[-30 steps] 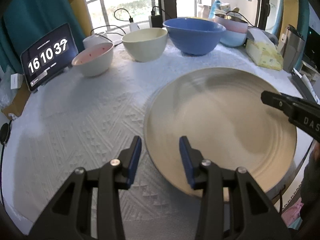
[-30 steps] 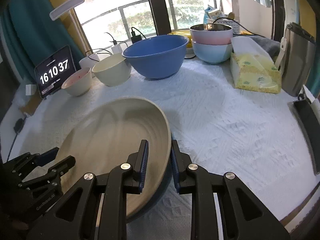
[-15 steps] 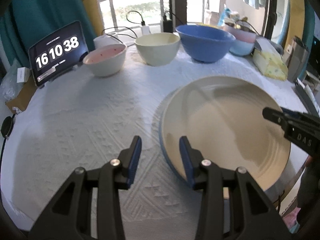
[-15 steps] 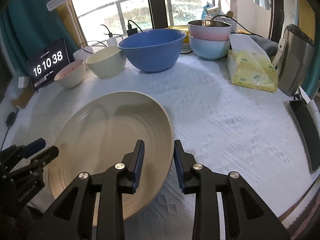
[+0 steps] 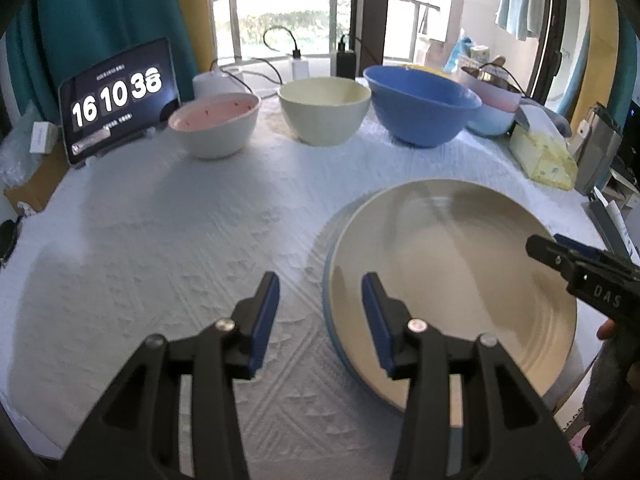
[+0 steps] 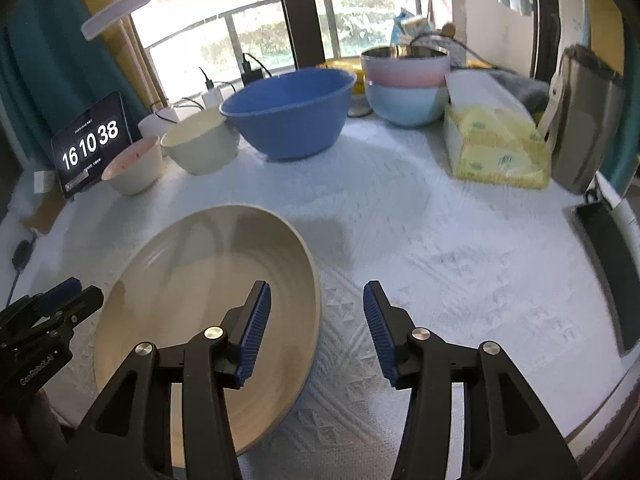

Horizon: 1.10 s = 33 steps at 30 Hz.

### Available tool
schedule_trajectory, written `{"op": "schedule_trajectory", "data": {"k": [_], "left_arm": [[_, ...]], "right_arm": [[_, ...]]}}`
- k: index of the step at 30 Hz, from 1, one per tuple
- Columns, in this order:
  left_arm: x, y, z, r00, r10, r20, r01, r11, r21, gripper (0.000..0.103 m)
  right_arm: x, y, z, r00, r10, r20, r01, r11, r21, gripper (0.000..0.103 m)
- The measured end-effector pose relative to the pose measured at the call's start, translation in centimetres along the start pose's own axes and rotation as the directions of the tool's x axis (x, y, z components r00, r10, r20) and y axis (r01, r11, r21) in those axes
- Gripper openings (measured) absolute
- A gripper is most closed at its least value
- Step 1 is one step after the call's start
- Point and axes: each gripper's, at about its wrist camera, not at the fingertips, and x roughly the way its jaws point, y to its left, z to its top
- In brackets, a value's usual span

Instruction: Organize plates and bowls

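Observation:
A large beige plate [image 5: 460, 272] with a bluish outer wall lies flat on the white tablecloth [image 5: 160, 240]. My left gripper [image 5: 320, 312] straddles its left rim with the jaws opening, and the pads stand clear of the rim. My right gripper [image 6: 318, 320] straddles the right rim of the plate [image 6: 192, 280], its jaws opening wide and not touching it. Each view shows the other gripper at the plate's far side. Along the back stand a pink-lined bowl [image 5: 216, 128], a cream bowl [image 5: 324, 112], a big blue bowl [image 5: 420, 108] and a stacked pink and pale blue pair [image 6: 404, 84].
A tablet showing a clock [image 5: 116, 96] leans at the back left, with chargers and cables behind the bowls. A yellow tissue pack [image 6: 496, 148] and a metal container [image 6: 584, 120] stand at the right. A dark flat object [image 6: 612, 272] lies by the right table edge.
The plate, tilted up in the right gripper's grip a second ago, now lies flat on the cloth. The right jaws have spread wide off its rim. The left jaws widened slightly.

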Motion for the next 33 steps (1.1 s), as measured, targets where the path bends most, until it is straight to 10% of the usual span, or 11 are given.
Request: {"op": "schedule_trajectory", "data": {"k": [6,33], "left_arm": [[1.5,0.0,-0.1,0.999,0.000,-0.046,-0.001,1.000,-0.016,0.045],[3.3,-0.4,-0.4,0.988,-0.142,-0.064,0.139,0.989,-0.048,0.041]], "right_arm": [[1.1,-0.6,-0.5,0.999,0.044,-0.030,-0.043,0.999,0.030,0.038],[2.3,0.0,-1.0,0.989,0.148,-0.029,-0.144,0.983,0.110,0.049]]}}
